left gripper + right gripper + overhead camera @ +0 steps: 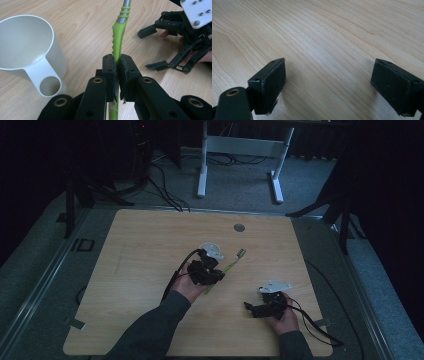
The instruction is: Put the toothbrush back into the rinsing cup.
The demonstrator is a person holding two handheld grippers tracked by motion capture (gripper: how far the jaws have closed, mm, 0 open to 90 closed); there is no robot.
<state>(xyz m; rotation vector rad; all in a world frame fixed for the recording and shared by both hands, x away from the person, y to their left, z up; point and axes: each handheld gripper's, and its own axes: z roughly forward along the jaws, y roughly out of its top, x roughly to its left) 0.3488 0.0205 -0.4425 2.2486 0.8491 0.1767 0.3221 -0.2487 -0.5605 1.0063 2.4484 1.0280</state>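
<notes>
In the high view the left tongs (207, 271) sit at the middle of the frame, and the white cup (212, 251) stands just above them, touching or nearly touching their upper edge. The green toothbrush (226, 268) runs on a slant from the tongs up toward the right, its grey head (241, 252) ending to the right of the cup and a little apart from it. In the left gripper view the left tongs (117, 72) are pinched tight on the toothbrush (118, 37) at the lower part of its green handle; the shaft rises straight up the centre of the frame, while the cup (27, 47) opens at the left of the frame, its mouth facing up and its handle loop (50, 86) turned toward the camera. So the cup lies just to one side of the brush's long axis, and if the brush is meant for it, I judge the move turns on swinging the head sideways over that rim. The left hand is plainly the nearer one. The right tongs (267, 302) rest at the lower right of the high view, well apart from the cup; in the right gripper view the right tongs (328, 85) stand spread wide over bare desk (324, 37), holding nothing.
</notes>
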